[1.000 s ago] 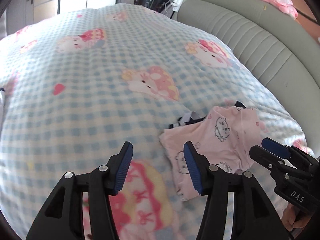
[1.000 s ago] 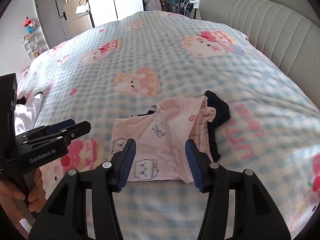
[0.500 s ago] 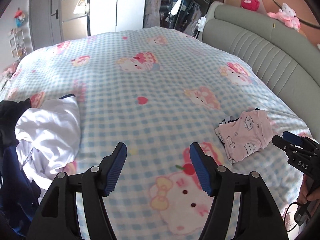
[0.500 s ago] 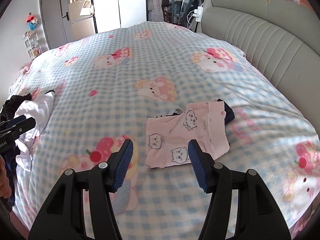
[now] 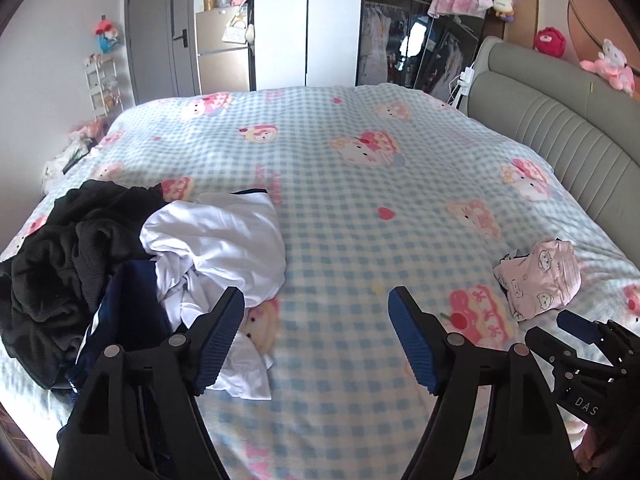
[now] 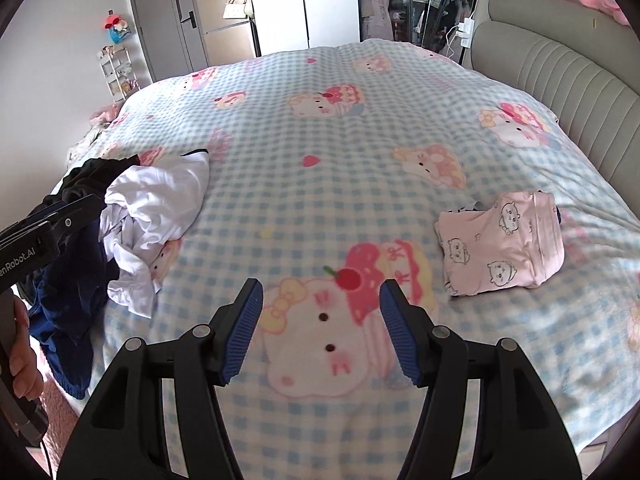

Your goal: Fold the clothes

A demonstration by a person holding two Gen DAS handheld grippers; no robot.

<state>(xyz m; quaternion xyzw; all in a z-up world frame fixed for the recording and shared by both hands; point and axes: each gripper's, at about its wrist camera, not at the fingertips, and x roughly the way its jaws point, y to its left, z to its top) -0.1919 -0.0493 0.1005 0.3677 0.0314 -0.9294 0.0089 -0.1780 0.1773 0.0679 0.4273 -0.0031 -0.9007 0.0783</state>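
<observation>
Both jaws are opening wide, empty: left gripper point(image 5: 316, 336), right gripper point(image 6: 321, 330); folded pink garment point(image 6: 502, 244) at two o'clock (on checked blanket point(image 6: 320, 140)).

The right gripper point(image 6: 322, 330) hangs over the blanket point(image 6: 320, 152), its jaws opening with nothing between them but a cartoon cat print. To its right a folded pink garment point(image 6: 500, 250) lies flat on the blanket, a dark piece showing at its far edge. At the left sits a loose heap: a white shirt point(image 6: 156, 216) crumpled on top, navy cloth point(image 6: 64, 296) below it and black cloth point(image 6: 100, 172) behind. The left gripper point(image 6: 48, 224) juts in from the left edge in front of the heap, held by a hand point(image 6: 22, 360). A grey headboard point(image 6: 560, 64) runs along the right.
</observation>
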